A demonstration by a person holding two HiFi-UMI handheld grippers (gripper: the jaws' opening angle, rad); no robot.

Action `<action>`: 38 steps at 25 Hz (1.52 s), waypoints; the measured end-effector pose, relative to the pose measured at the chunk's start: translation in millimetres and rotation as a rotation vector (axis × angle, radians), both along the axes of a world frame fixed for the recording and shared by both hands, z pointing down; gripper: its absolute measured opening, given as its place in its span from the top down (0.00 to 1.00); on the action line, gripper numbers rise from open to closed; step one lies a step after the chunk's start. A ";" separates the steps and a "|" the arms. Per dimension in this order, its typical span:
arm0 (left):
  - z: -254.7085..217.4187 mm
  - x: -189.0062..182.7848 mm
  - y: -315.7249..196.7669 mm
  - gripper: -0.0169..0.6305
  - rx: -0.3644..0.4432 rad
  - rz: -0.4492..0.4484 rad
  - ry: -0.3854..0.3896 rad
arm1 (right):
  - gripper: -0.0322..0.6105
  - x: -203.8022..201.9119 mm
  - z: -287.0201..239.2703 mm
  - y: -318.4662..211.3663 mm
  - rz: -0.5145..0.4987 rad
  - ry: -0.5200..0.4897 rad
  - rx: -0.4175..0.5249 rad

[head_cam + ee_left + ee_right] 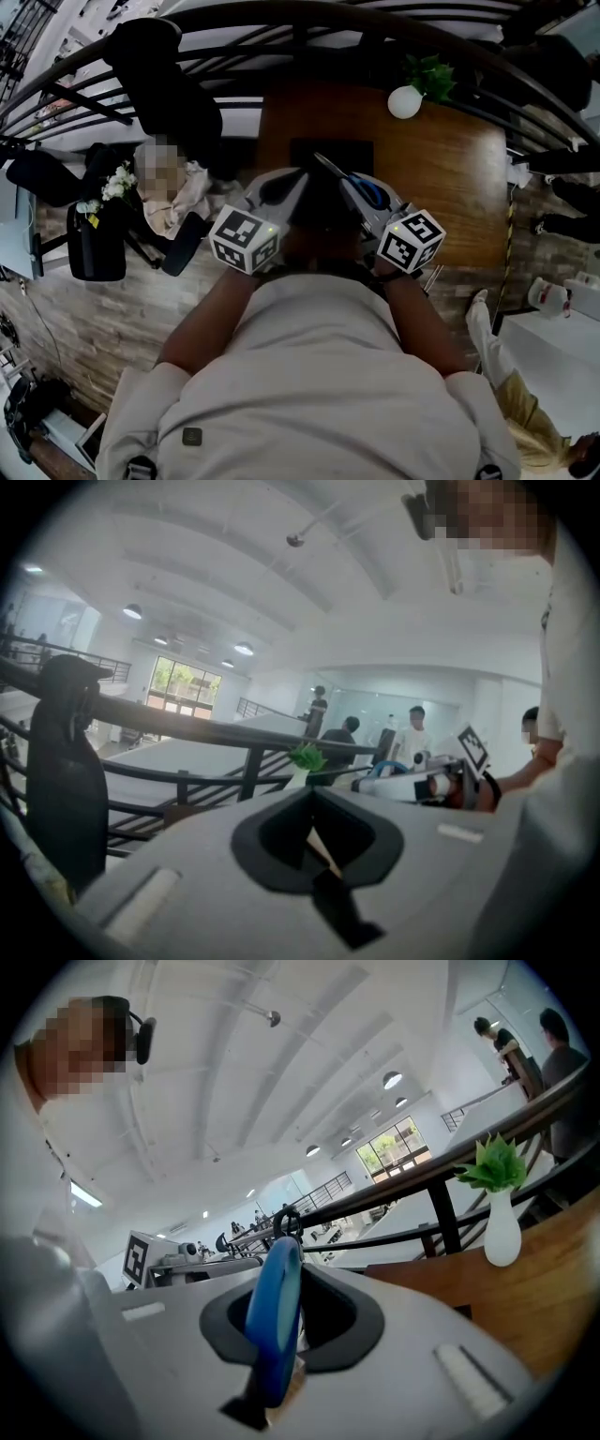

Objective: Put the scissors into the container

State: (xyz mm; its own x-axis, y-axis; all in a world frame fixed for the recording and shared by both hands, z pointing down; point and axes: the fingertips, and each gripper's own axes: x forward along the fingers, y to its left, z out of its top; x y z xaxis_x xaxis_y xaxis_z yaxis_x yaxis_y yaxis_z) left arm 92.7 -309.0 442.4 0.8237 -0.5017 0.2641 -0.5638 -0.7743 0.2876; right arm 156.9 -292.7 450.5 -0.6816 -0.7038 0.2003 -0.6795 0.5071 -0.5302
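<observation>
The scissors (367, 190) have blue handles, and their dark blades point up and to the left in the head view. My right gripper (364, 204) is shut on them, held close in front of my chest. In the right gripper view the blue handle (275, 1321) stands upright between the jaws. My left gripper (292, 187) is beside it, shut with nothing in it. A black container (330, 153) sits on the wooden table (459, 187) just beyond both grippers, with its near part hidden behind them.
A white vase with a green plant (405, 101) stands at the table's far edge, right of the container. A black railing (281, 19) runs behind the table. A black chair (164, 75) is at the left, and people (412, 728) stand in the hall beyond.
</observation>
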 end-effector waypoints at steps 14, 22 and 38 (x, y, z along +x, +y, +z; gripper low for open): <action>81.0 5.4 -12.8 0.97 -0.139 -0.059 -0.070 | 0.87 21.8 90.3 -8.6 -0.099 -0.051 -0.207; 132.3 8.9 -7.4 0.97 -0.224 -0.075 -0.106 | 0.87 26.4 139.8 -1.9 -0.138 -0.054 -0.312; 213.9 10.5 12.7 0.97 -0.369 -0.083 -0.155 | 0.87 17.4 220.9 10.0 -0.202 -0.061 -0.486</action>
State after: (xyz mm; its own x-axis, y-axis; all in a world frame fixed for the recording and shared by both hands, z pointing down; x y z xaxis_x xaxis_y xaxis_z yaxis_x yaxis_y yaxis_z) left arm 103.2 -296.3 656.3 0.7208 -0.4132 0.5565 -0.6784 -0.5852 0.4443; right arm 174.2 -282.8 671.5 -0.8147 -0.3933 0.4261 -0.5540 0.3108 -0.7723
